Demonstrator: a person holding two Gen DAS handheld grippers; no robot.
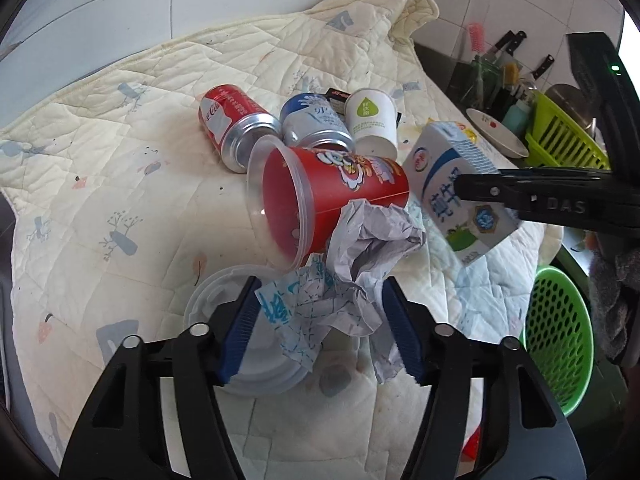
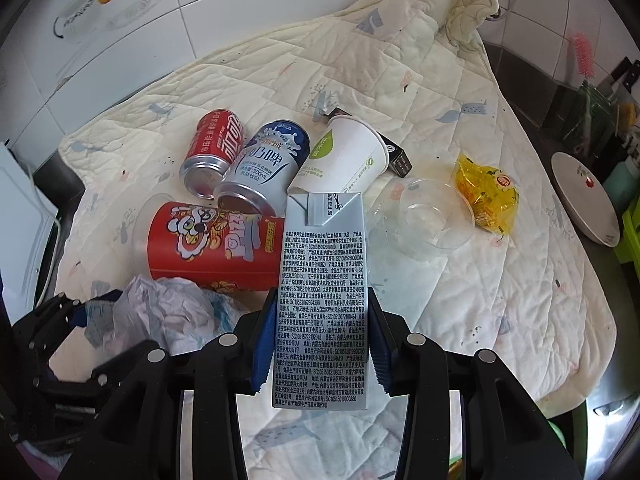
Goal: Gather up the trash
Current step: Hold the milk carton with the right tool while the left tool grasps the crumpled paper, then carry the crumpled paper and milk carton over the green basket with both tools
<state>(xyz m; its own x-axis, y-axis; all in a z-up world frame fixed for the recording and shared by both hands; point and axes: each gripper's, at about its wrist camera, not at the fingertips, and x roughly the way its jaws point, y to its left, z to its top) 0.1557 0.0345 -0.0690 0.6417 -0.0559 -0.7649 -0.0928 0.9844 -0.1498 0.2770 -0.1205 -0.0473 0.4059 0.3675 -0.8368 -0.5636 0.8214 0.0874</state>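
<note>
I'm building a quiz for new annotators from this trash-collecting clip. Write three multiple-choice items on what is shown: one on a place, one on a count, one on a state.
1. Where does the crumpled paper lie?
A. between the left gripper's fingers
B. inside the green basket
C. on the white plate

2. How many metal drink cans lie on the quilt?
A. one
B. two
C. four

3. What state is the right gripper in?
A. open and empty
B. shut on the milk carton
C. shut on a can

Answers:
1 A, the left wrist view shows the paper between the two blue pads, in front of the red cup.
2 B, only the red can and the blue-and-white can appear.
3 B, both blue pads press the carton's sides in the right wrist view.
</note>
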